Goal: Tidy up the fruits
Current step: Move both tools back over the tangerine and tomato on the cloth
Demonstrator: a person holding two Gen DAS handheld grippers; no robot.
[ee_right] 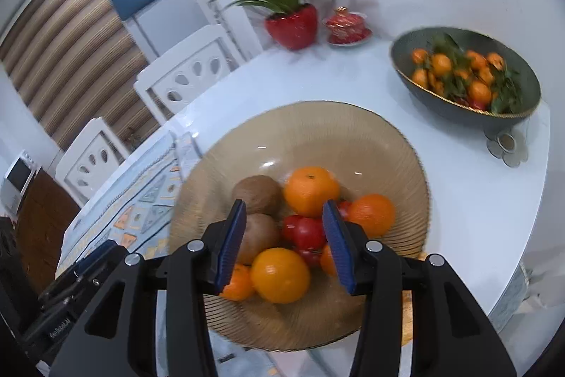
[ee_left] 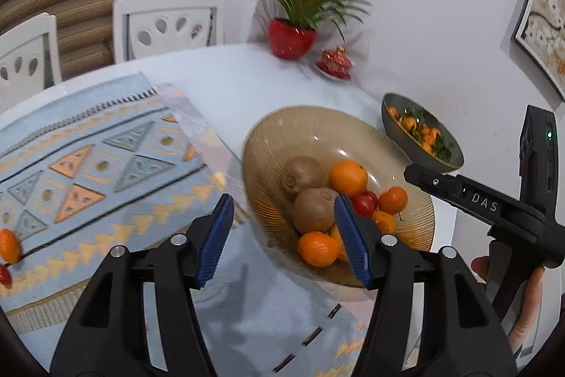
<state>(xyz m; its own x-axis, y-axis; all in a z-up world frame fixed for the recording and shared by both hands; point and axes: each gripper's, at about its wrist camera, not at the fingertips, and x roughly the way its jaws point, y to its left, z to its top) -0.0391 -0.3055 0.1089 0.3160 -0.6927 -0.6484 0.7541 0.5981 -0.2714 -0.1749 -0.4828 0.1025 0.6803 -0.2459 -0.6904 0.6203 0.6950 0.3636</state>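
Most fruit already sits in the tan bowl (ee_right: 388, 147); an orange (ee_left: 9, 246) and a red fruit (ee_left: 4, 272) remain on the mat left of it; left gripper (ee_left: 282, 237) and right gripper (ee_right: 284, 244) both released, empty

Our left gripper (ee_left: 282, 239) and right gripper (ee_right: 284, 244) look alike: matte black plastic arms with triangular cut-outs, round silver screws at the joints, and ribbed blue pads (ee_left: 215, 241) on the inner faces of the fingers. Seen from the left wrist camera, our right tool's black body (ee_left: 494, 211) carries white letters "DAS", and just above these a small green light glows.
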